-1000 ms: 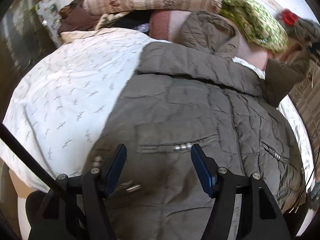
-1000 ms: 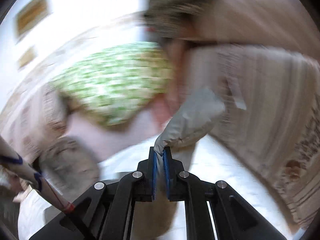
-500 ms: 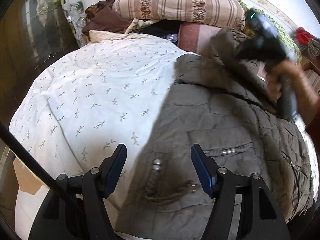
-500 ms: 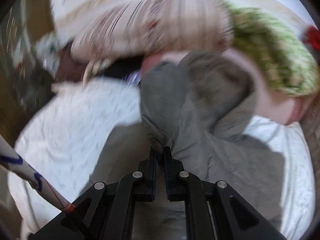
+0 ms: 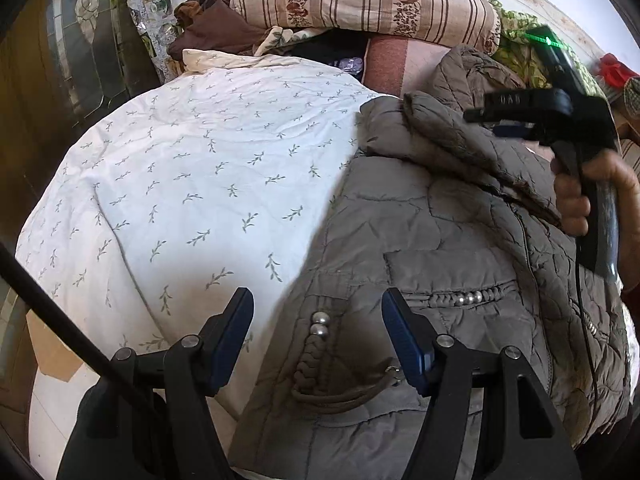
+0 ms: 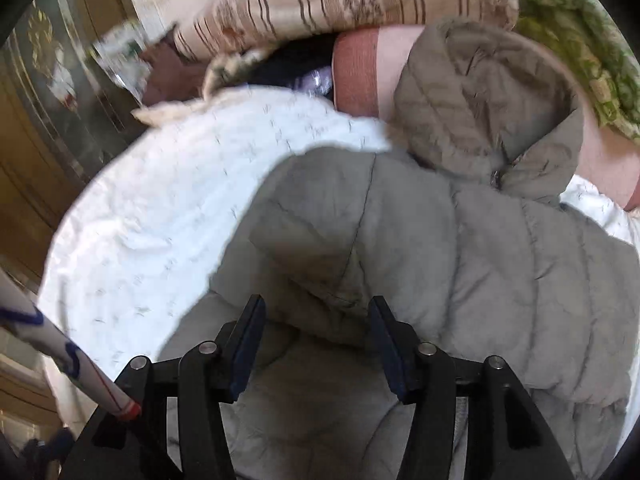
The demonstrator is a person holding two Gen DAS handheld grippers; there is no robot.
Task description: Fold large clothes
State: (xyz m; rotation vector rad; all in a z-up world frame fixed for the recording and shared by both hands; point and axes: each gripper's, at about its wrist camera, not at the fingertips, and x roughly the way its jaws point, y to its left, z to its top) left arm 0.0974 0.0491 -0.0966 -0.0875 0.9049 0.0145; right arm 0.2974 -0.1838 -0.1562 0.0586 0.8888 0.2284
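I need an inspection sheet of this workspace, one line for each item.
Surface: white bedsheet with small green leaf print, creased.
Job's things: grey-olive quilted hooded jacket lying on the sheet, one sleeve folded across its body.
Clutter: striped floral pillow, brown cloth, green patterned cushion at the head end.
Grippers: left gripper open over the jacket's hem; right gripper just opened, sleeve lying between, not pressed.
Cables: thin black cable below the right handle.
Surroundings: dark wooden cabinet with glass.
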